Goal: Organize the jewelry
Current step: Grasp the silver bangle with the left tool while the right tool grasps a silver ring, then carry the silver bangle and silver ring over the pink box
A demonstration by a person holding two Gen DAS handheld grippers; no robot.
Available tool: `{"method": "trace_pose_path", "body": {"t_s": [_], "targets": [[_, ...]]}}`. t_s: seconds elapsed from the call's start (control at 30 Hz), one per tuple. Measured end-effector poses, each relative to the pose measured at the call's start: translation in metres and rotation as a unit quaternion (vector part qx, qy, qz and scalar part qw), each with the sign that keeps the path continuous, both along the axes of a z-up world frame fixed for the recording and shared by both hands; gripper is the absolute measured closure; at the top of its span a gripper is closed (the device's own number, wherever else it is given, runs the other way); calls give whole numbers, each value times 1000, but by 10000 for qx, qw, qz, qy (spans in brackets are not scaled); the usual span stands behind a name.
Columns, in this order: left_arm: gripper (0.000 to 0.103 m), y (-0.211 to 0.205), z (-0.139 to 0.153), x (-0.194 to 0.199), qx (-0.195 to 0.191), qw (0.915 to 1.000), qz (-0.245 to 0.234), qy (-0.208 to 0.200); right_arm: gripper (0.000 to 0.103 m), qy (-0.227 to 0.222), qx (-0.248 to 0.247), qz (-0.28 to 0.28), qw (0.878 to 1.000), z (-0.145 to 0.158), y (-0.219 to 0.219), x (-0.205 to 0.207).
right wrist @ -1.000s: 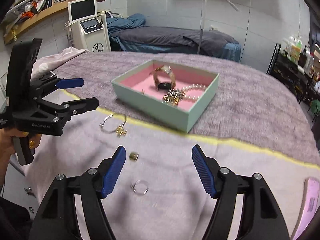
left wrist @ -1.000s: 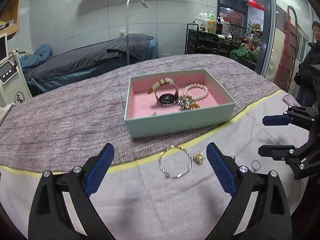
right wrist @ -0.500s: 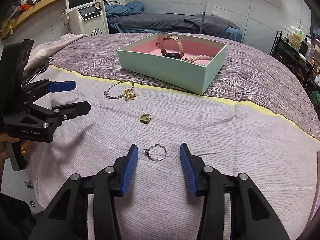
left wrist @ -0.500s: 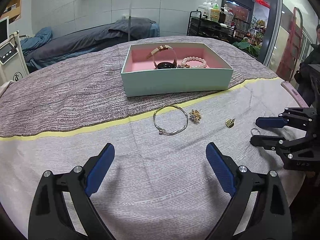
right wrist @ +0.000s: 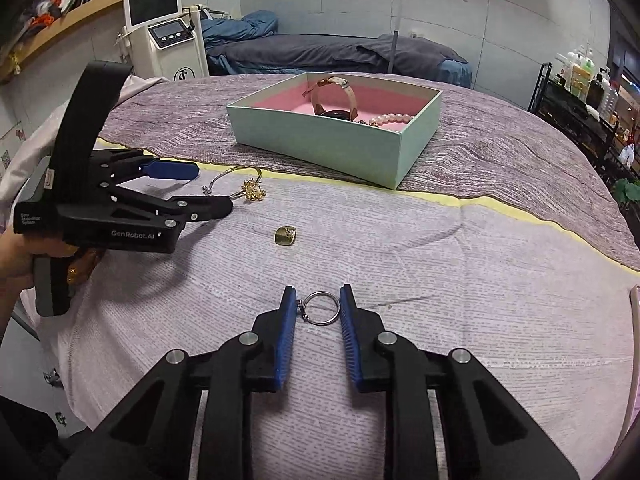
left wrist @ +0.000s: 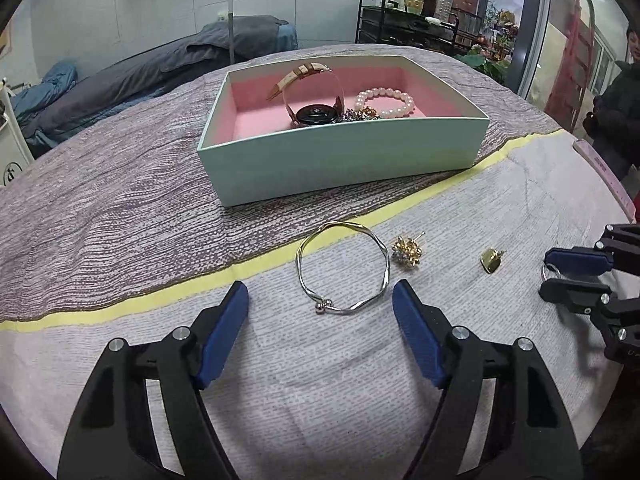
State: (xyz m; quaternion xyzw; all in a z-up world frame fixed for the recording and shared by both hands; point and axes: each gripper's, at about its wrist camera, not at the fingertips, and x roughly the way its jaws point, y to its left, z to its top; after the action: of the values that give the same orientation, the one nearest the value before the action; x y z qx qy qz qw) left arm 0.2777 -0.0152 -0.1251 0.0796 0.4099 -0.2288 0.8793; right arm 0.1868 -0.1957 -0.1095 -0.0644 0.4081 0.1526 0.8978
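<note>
Ring [right wrist: 319, 308] lies between right tool [right wrist: 316, 306] pads, unclamped.

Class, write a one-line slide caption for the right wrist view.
Right gripper closing around a silver ring on the cloth, with the mint jewelry box beyond.

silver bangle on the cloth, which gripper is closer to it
Left. The left gripper has its open fingers either side of the silver bangle, not touching. The right gripper is off to the right, fingers around the small ring.
</note>
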Motion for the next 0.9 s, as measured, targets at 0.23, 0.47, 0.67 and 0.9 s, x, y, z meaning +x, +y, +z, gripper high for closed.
{"method": "trace_pose_path", "body": {"t_s": [0.23,0.47,0.67,0.9], "targets": [[44,-9,1,10,-86,9998,-155,33,81,-42,43,-82,9999,-1,0,1],[53,-12,3,2,-152,9998,-118,-57,81,-104,27,-132,9999,-1,0,-3],[53,-6,6,-10,-268,9995,46,-143,81,-126,58,-170,9998,0,0,-5],[53,9,15,-31,-718,9971,212,-161,81,-94,287,-83,9995,6,-5,-4]]}}
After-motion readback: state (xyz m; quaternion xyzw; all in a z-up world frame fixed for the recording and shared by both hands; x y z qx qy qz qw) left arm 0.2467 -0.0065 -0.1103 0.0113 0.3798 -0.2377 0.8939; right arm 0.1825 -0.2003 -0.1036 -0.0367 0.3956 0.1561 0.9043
